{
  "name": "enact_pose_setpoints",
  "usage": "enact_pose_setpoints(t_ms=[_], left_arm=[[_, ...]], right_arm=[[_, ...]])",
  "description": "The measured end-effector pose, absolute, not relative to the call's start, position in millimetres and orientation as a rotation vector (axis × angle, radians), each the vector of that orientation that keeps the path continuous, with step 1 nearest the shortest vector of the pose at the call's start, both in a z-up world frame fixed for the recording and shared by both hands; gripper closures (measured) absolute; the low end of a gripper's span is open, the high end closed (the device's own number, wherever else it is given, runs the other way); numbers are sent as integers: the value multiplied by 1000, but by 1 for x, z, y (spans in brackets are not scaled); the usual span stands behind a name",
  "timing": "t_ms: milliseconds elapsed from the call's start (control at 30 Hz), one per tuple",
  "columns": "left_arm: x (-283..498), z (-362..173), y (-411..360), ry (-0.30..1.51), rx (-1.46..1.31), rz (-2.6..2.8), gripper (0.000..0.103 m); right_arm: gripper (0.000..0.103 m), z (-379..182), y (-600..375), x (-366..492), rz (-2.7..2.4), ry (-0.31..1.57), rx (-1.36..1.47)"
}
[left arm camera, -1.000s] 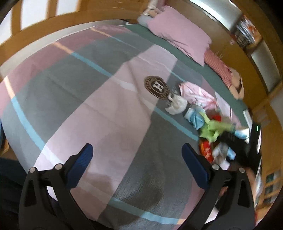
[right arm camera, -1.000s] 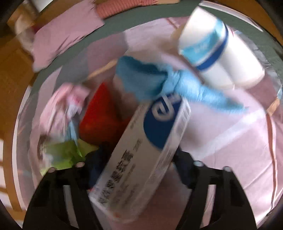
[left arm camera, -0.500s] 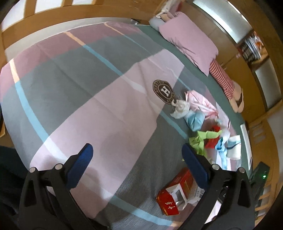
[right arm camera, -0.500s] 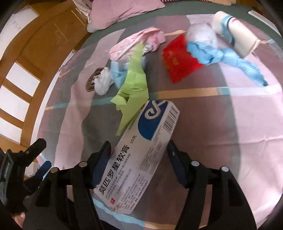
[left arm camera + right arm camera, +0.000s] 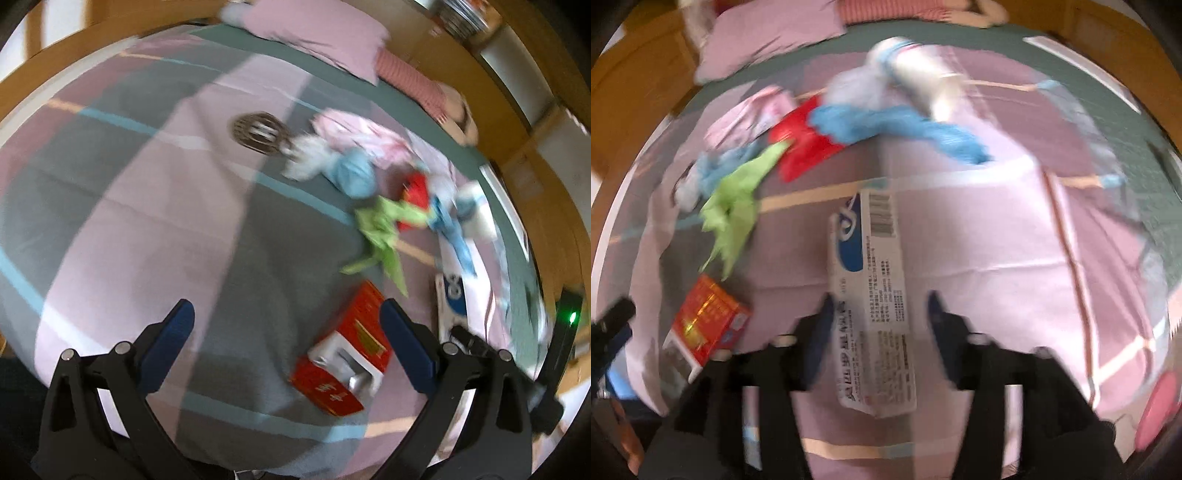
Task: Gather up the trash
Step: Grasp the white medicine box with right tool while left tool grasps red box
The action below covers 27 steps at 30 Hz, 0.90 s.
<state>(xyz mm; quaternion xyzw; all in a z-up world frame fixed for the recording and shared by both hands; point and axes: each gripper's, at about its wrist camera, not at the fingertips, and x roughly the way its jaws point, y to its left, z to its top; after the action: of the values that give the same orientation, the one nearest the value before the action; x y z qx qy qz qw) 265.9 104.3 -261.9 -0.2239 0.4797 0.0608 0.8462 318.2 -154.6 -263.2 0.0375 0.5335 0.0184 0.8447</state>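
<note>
Trash lies scattered on a bed with a pink and grey cover. A white and blue carton (image 5: pixel 871 295) lies between the fingers of my right gripper (image 5: pixel 879 314), whose jaws stand a little wider than the carton, with a gap on the right side. The carton also shows in the left wrist view (image 5: pixel 452 291). My left gripper (image 5: pixel 284 325) is open and empty above the cover. A red box (image 5: pixel 347 354) lies just inside its right finger; it also shows in the right wrist view (image 5: pixel 705 321). Green paper (image 5: pixel 735 206), a red wrapper (image 5: pixel 801 147), blue cloth (image 5: pixel 897 125) and a white bottle (image 5: pixel 923 77) lie farther back.
A pink pillow (image 5: pixel 317 40) and a striped item (image 5: pixel 410 79) lie at the head of the bed. A wooden frame (image 5: pixel 74 62) runs round the bed. A pink bag (image 5: pixel 354 136) and white tissue (image 5: pixel 310 158) lie by a round badge (image 5: pixel 258 131) on the cover.
The right gripper has turned and its jaws have opened off the carton, which now lies straight between them. The left gripper has swung right toward the red box. Both views are blurred by motion.
</note>
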Motion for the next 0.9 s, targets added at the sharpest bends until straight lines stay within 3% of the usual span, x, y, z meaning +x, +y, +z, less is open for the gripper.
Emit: enact_pose_setpoints(t_ms=[267,333,367,433,567,767,900], left_arm=[[289,-274,15,1062,60,-31,4],[292,-281,10,1100,52,-80,7],[292,-284,11,1117,26,-102,23],[293,-291,17,1153,-11,-93,38],[290,-289,30,1138,-66,-65,40],[288,-274,61,1053,-158,81,42],[290,-280,68,1094,-179,97,42]], right_arm=[[34,-248,-193,304,-34,1061,203],[33,-248,-193,303,-32,1062,195],[33,-248,-193,303,-30,1065,194],[33,-248,-189,302,-21,1068,189],[26,-250,-178,301,8,1068,129],[25,-274,-145,316,38,1120,1],[25,-289,-126,323,51,1180,-57]])
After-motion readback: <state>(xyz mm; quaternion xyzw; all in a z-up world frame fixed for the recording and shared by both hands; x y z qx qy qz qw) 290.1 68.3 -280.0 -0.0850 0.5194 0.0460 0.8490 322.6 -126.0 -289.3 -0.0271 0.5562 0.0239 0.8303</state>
